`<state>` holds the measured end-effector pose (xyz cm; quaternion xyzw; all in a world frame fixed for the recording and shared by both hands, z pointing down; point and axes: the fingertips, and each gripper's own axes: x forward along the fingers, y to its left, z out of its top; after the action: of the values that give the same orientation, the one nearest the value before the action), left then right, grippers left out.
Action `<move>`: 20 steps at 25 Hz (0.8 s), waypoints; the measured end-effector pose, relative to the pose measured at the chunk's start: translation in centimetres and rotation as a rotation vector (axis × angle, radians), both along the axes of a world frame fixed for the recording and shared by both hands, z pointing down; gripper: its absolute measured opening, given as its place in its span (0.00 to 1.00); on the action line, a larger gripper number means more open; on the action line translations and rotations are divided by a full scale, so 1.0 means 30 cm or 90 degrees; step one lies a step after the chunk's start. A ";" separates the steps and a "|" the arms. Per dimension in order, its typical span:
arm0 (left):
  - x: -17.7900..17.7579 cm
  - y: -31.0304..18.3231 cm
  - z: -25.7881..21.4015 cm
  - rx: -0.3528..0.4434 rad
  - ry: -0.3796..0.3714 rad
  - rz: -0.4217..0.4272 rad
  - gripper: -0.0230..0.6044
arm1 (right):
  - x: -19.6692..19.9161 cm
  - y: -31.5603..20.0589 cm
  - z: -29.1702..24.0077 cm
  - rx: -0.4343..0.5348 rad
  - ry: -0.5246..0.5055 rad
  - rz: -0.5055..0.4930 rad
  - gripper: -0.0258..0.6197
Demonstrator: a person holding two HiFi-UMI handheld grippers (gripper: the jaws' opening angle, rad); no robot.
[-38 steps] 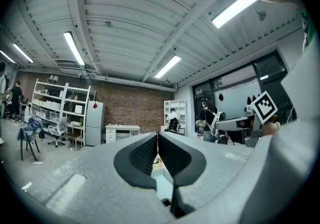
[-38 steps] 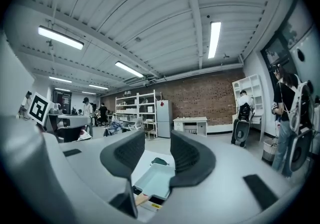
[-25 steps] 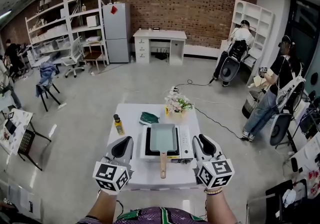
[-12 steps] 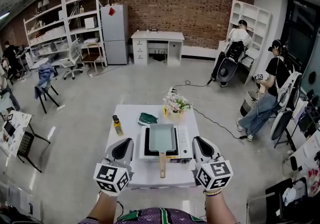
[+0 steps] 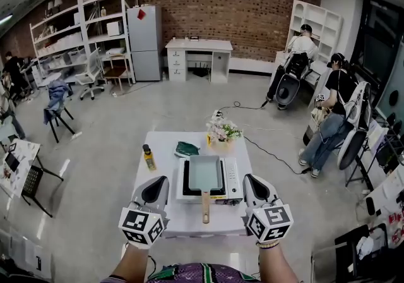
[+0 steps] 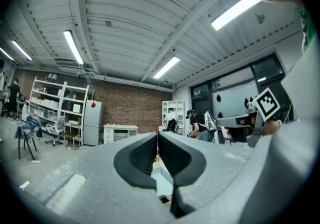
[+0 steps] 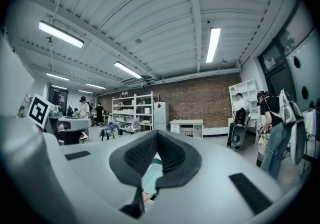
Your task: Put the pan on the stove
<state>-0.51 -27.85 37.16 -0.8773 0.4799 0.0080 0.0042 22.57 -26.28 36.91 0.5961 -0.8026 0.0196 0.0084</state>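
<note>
Now, jaws first: the left gripper (image 6: 157, 137) is closed tip to tip on nothing. The right gripper (image 7: 156, 137) has just been closing, also on air. Neither touches the pan (image 5: 206, 173), which sits flat on the stove (image 5: 231, 177), so the job looks done. The handle (image 5: 206, 207) sticks out past the stove's front edge, toward the person.

The pan looks shallow, rectangular and stiff, prob. light metal w/ a slick coated inside. The long wooden handle should give dry, sure purchase. Best hold, if needed: on the handle close to the pan body, since a grip at the far end would let the front dip.

Outward from the jaws, both grippers point level and away from the person. They sit just short of the stove's near corners, one each side of the handle, marker cubes up. Bare forearms run back from them, approx. parallel.
</note>
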 end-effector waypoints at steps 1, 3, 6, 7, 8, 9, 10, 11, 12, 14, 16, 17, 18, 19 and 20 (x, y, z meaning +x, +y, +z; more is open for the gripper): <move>-0.003 0.002 0.003 0.000 0.000 0.000 0.07 | -0.001 0.001 0.004 -0.001 0.000 0.002 0.04; -0.010 0.007 0.008 0.001 0.001 0.000 0.07 | -0.004 0.004 0.013 -0.004 -0.002 0.004 0.04; -0.016 0.014 0.008 0.002 0.002 0.000 0.07 | -0.008 0.010 0.017 -0.007 -0.007 0.004 0.04; -0.016 0.017 0.007 0.002 0.003 0.000 0.07 | -0.008 0.013 0.015 -0.007 -0.007 0.004 0.04; -0.015 0.019 0.005 0.002 0.003 0.000 0.07 | -0.008 0.016 0.012 -0.006 -0.006 0.004 0.04; -0.015 0.021 0.003 0.003 0.004 0.000 0.07 | -0.008 0.018 0.009 -0.005 -0.006 0.004 0.04; -0.015 0.022 0.001 0.004 0.004 0.000 0.07 | -0.008 0.019 0.005 -0.004 -0.005 0.005 0.04; -0.016 0.021 -0.003 0.005 0.004 0.001 0.07 | -0.008 0.019 0.001 -0.003 -0.005 0.006 0.04; -0.018 0.020 -0.007 0.006 0.004 0.001 0.07 | -0.010 0.018 -0.003 -0.002 -0.005 0.008 0.04; -0.024 0.018 -0.017 0.007 0.004 0.002 0.07 | -0.013 0.015 -0.007 -0.003 -0.006 0.011 0.04; -0.028 0.019 -0.025 0.010 0.005 0.000 0.07 | -0.013 0.016 -0.008 -0.006 -0.008 0.013 0.04; -0.029 0.021 -0.027 0.011 0.006 -0.001 0.07 | -0.011 0.019 -0.008 -0.007 -0.008 0.014 0.04; -0.029 0.024 -0.028 0.011 0.007 -0.001 0.07 | -0.009 0.021 -0.008 -0.007 -0.008 0.015 0.04; -0.028 0.026 -0.029 0.012 0.007 -0.001 0.07 | -0.007 0.025 -0.008 -0.006 -0.008 0.016 0.04; -0.028 0.028 -0.029 0.012 0.008 -0.001 0.07 | -0.005 0.028 -0.009 -0.006 -0.007 0.016 0.04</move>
<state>-1.36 -27.03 36.30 -0.8767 0.4806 0.0180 0.0097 22.41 -25.44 36.65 0.6062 -0.7948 0.0271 0.0065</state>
